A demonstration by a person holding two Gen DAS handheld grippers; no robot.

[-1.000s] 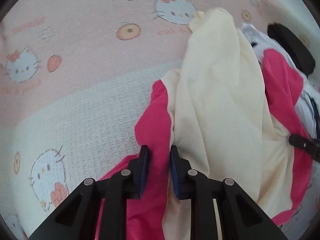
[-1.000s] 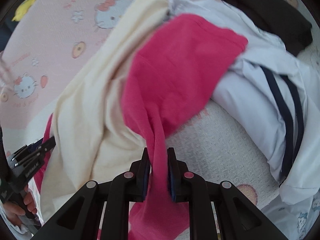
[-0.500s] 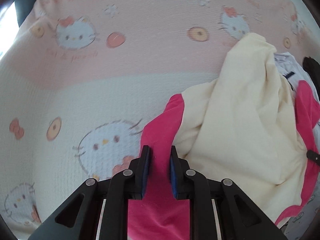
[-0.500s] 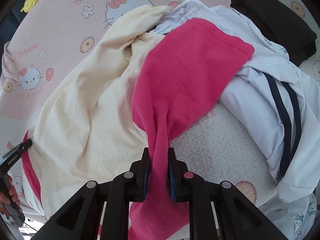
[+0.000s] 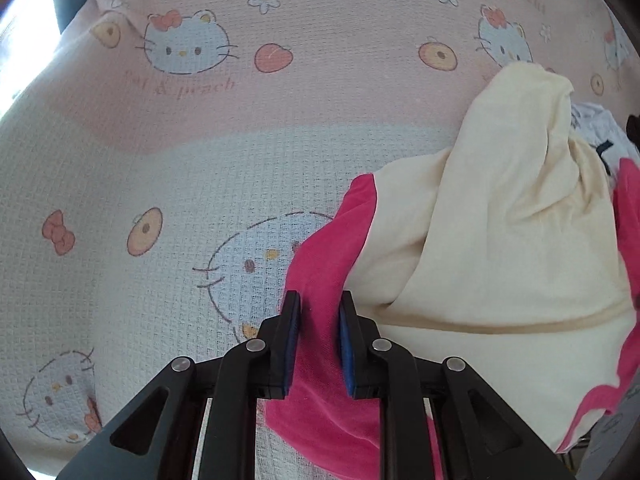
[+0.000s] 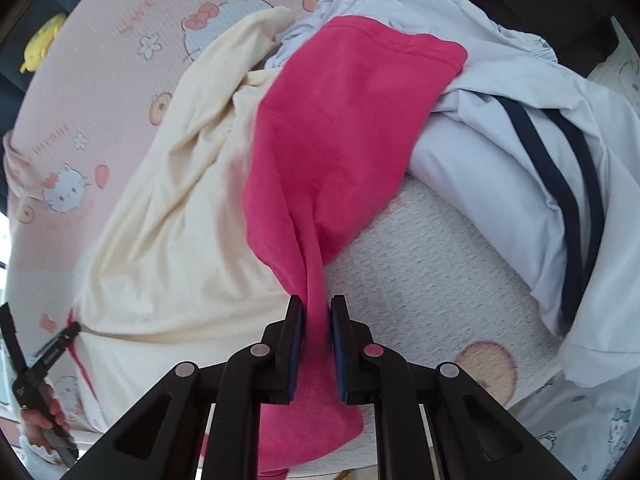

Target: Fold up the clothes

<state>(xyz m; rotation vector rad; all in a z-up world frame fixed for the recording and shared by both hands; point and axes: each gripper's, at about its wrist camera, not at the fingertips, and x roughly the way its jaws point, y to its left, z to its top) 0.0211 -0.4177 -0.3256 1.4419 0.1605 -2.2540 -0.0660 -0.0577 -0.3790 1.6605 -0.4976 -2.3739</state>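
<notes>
On the cartoon-cat bedspread [image 5: 168, 184] we are spreading out the pink-and-cream garment [image 6: 336, 128], which lies partly over a white navy-striped garment [image 6: 520, 168]. Our left gripper [image 5: 319, 308] pinches one pink edge, our right gripper [image 6: 318, 312] pinches a bunched pink strip. Next, we judge, we pull the two ends apart and lay it flat on bare bedspread.

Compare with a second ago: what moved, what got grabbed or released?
The left gripper, shut on the pink garment, dragged its edge out to the left across the bedspread, spreading the pink and cream garment wider. Nothing was grabbed or released. The right gripper stays clamped on the bunched pink fabric. The white garment with navy stripes and black item lie as before.
</notes>
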